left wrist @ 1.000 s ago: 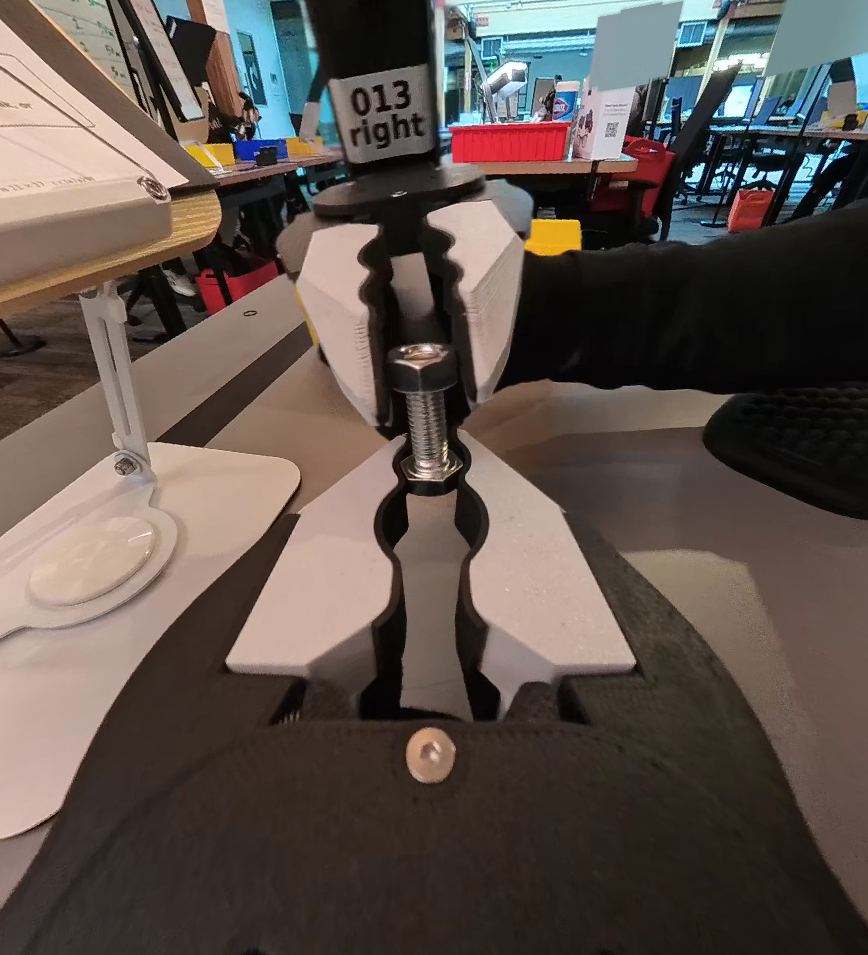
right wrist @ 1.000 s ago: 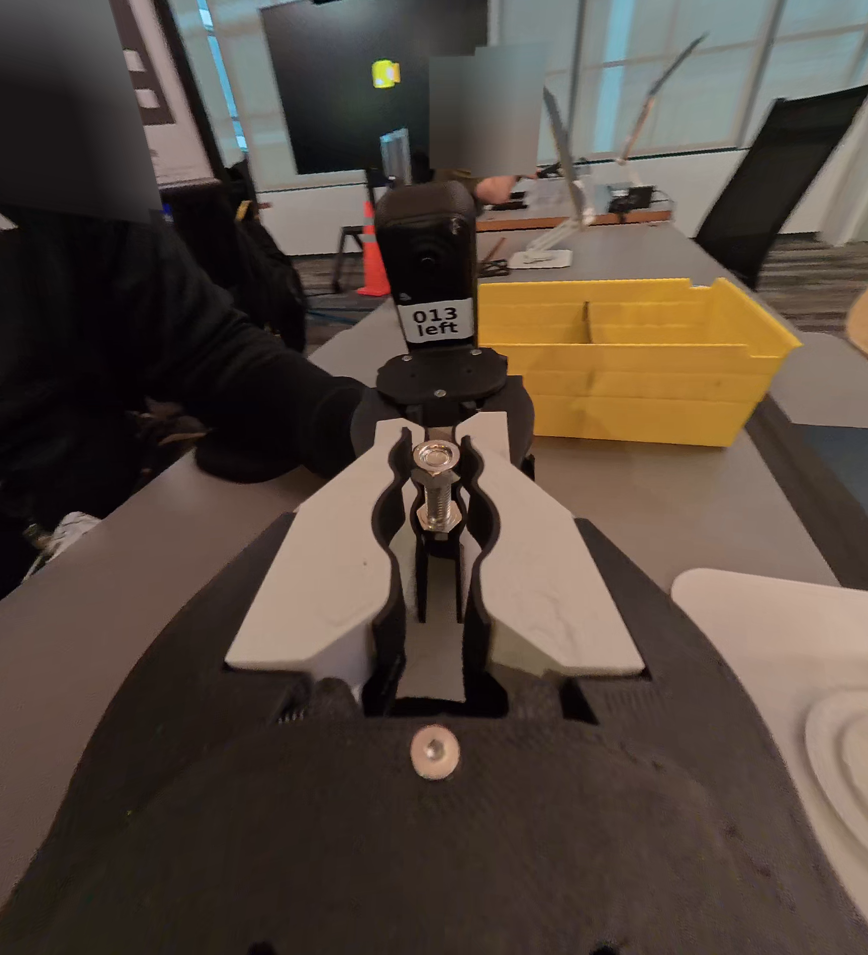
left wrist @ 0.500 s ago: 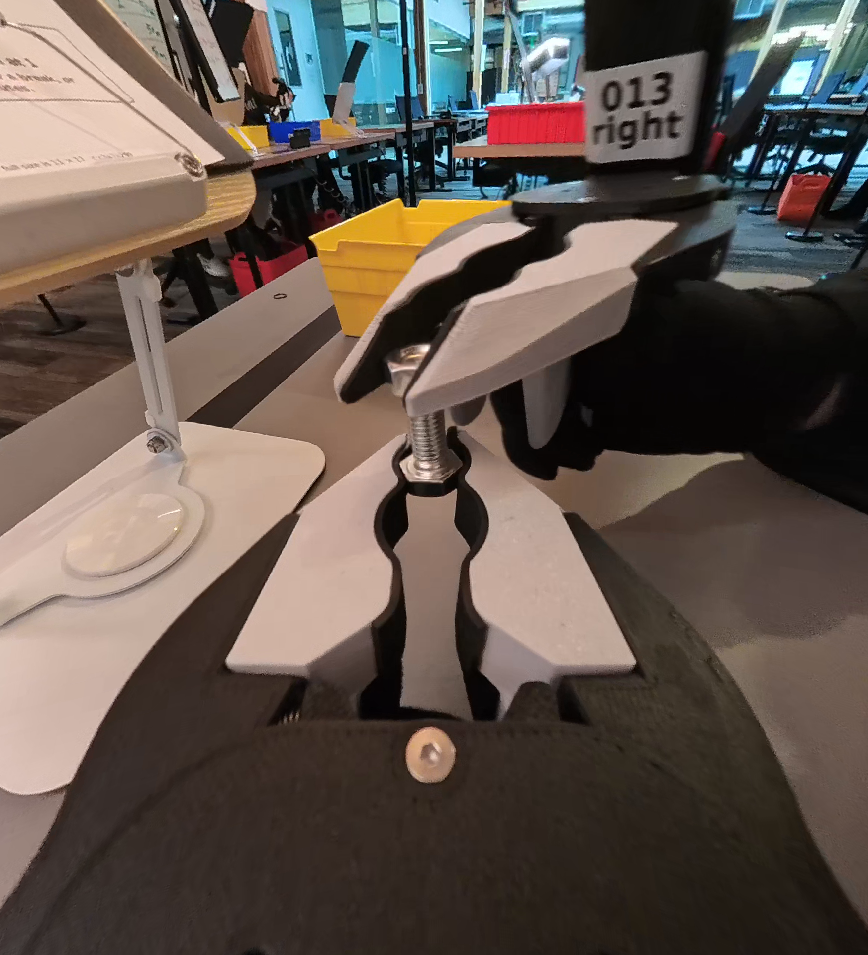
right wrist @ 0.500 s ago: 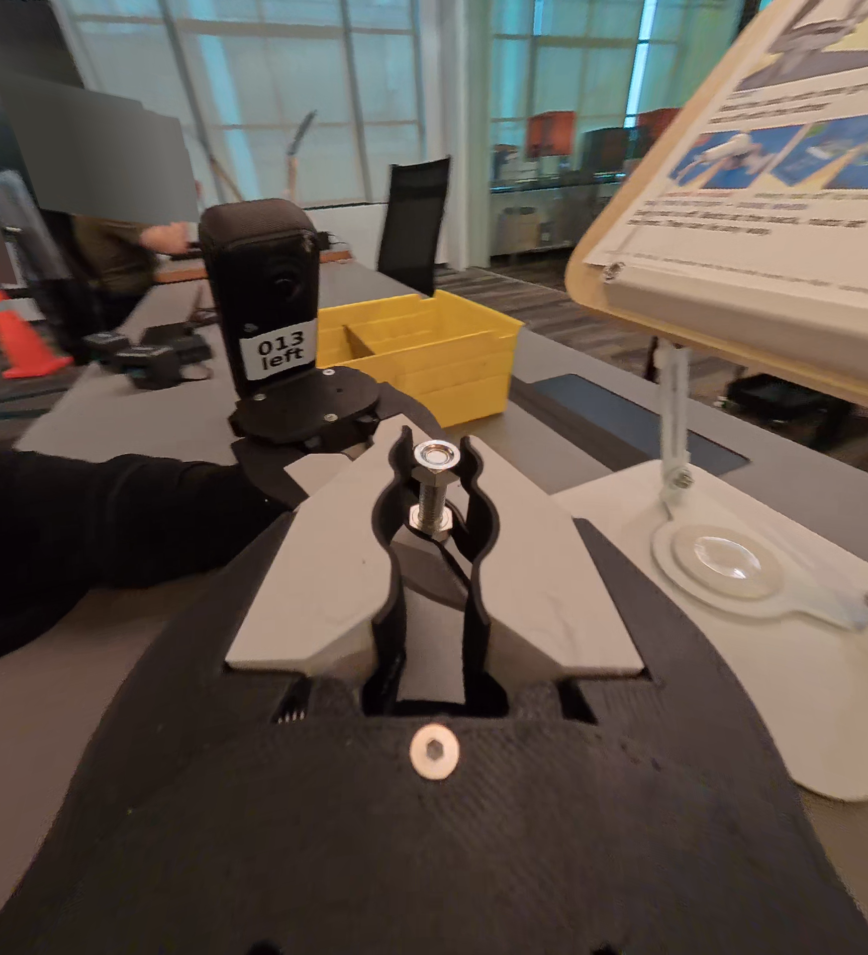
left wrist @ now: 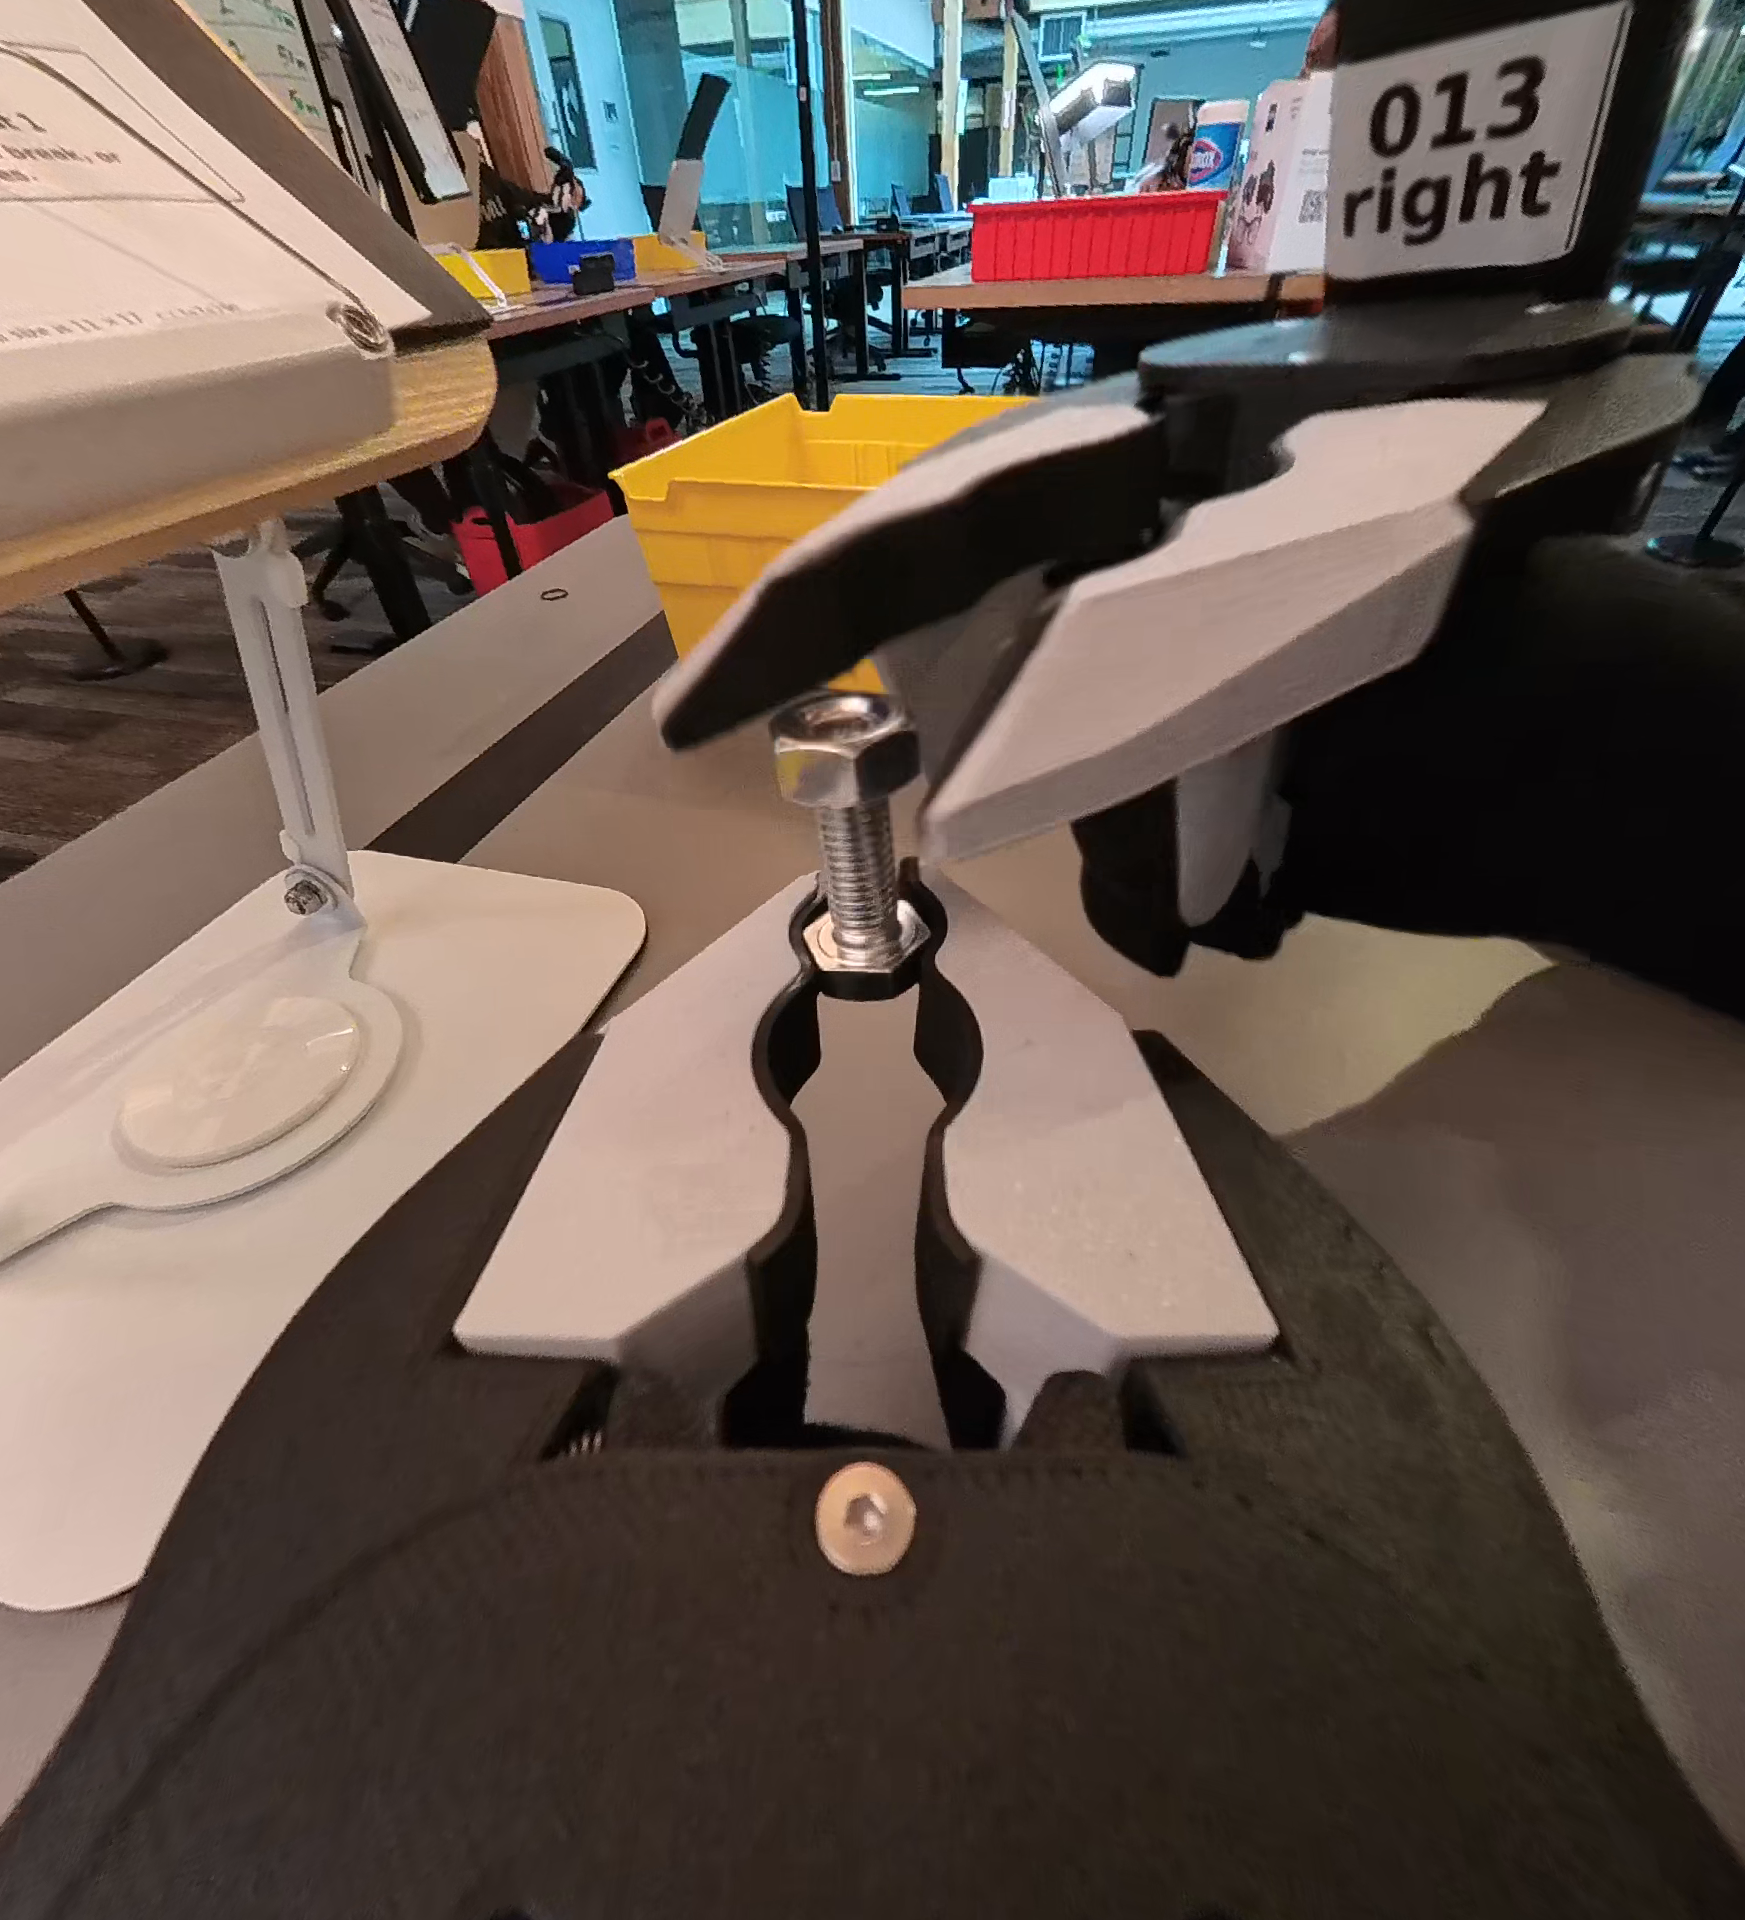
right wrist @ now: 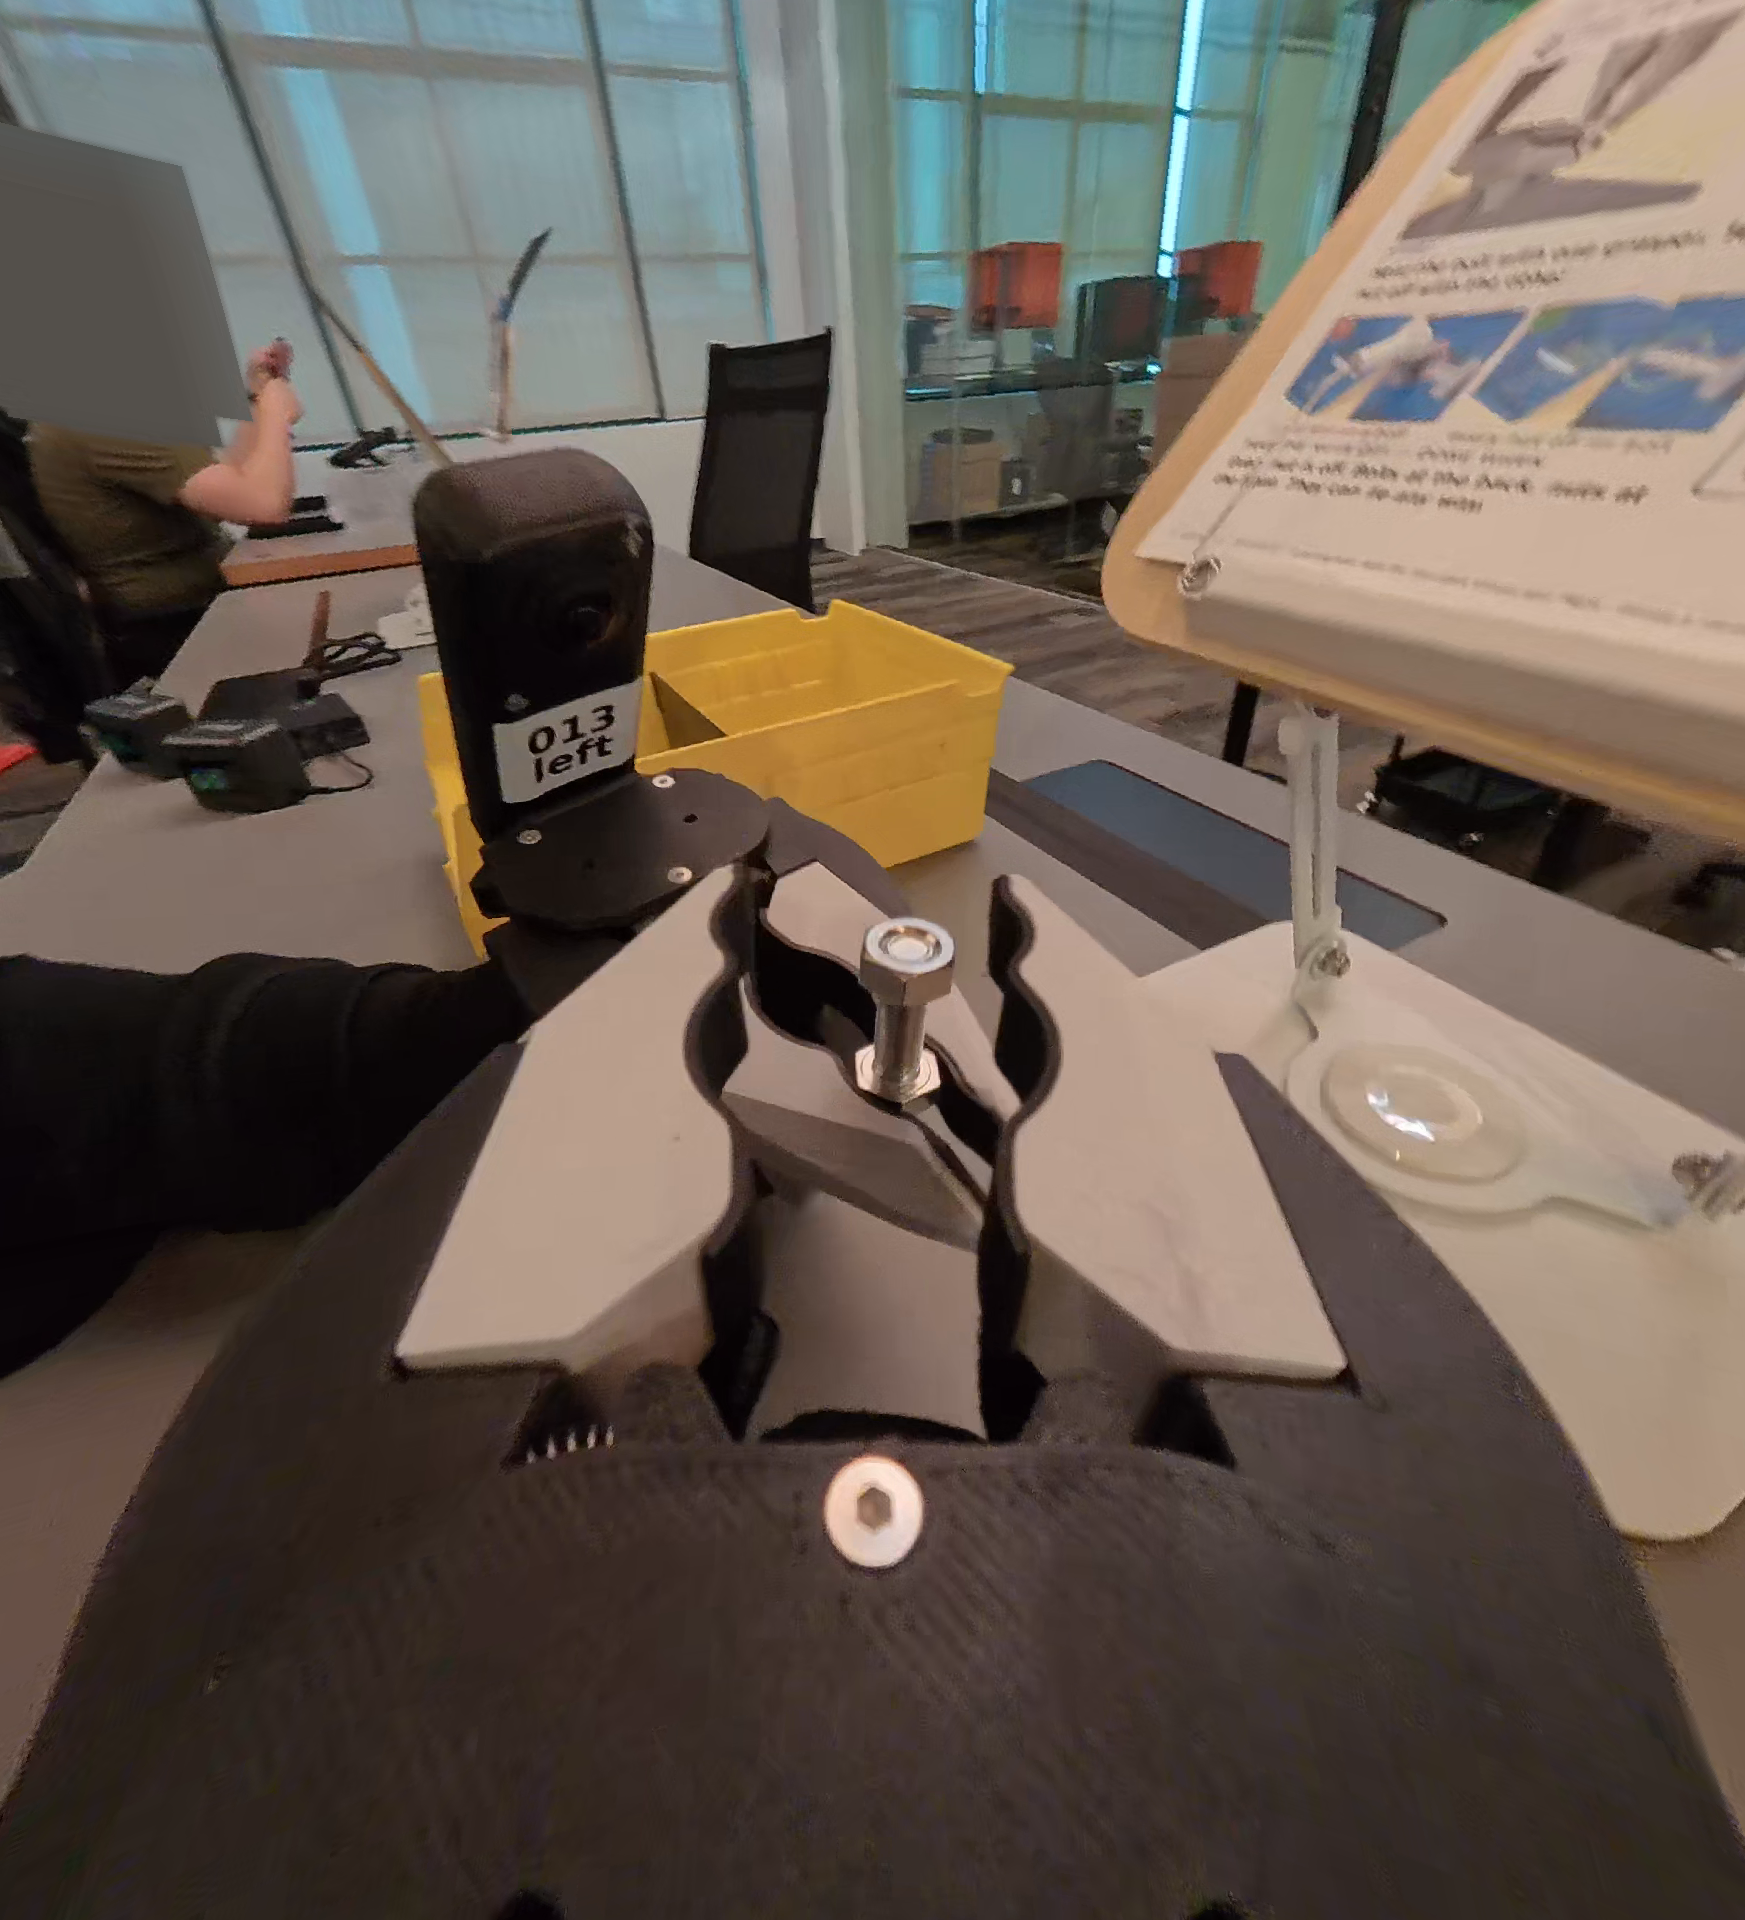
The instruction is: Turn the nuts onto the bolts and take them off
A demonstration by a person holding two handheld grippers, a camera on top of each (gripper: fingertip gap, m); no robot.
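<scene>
We take the bolt (left wrist: pixel 852 831) for steel, small and stiff, light enough but slick on its threads; its hex head (left wrist: pixel 844 750) stands uppermost, and those flats look to us the best place to take hold; the nut (left wrist: pixel 866 940) sits low on the shank, clamped between the tips of the left gripper (left wrist: pixel 866 966), which carries the whole piece above the grey table (left wrist: pixel 1470 1299); the right gripper (right wrist: pixel 863 997) stands parted, its fingers (right wrist: pixel 1107 1039) either side of the head and clear of it; beyond are a yellow bin (right wrist: pixel 847 727) and a white stand (left wrist: pixel 276 987).
</scene>
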